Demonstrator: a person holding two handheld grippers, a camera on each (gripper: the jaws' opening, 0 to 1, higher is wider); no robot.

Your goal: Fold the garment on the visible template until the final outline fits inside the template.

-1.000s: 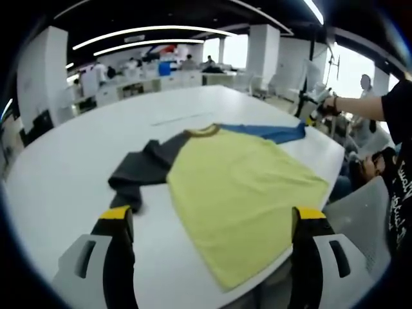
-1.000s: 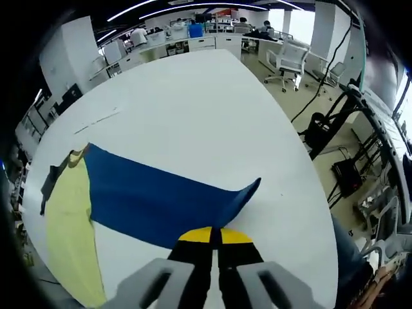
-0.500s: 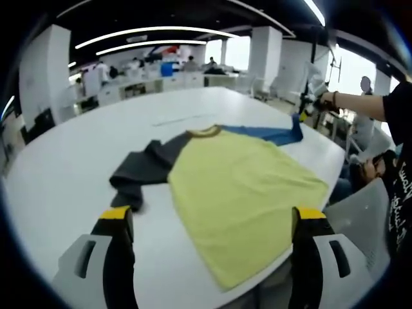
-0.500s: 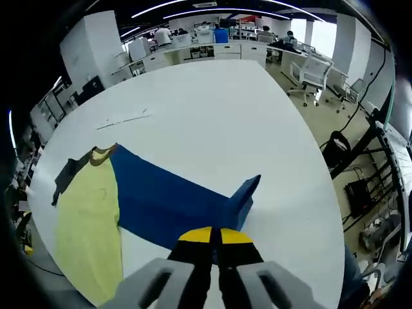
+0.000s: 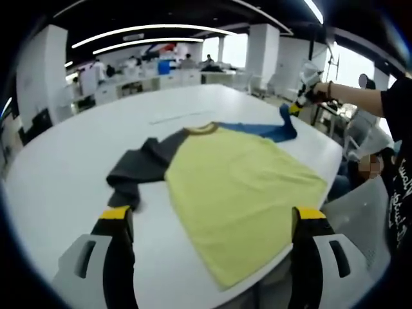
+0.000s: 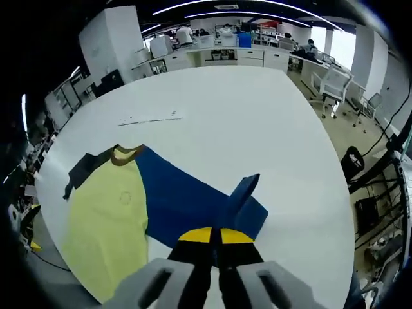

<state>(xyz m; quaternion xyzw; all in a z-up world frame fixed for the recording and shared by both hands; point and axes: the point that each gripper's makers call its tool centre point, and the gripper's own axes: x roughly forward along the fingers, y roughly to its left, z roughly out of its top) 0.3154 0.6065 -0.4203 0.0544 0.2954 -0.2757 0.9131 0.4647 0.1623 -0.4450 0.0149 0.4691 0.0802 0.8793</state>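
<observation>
Blue sleeve | clenched in right tool | left tool released

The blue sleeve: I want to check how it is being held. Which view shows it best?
The right gripper view: the blue sleeve spreads out, its cuff end pinched in the right gripper. The left gripper view shows it small and far, lifted at the table edge.

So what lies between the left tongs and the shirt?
Bare white table: in the left gripper view the open left tongs hover short of the shirt, touching nothing.
</observation>
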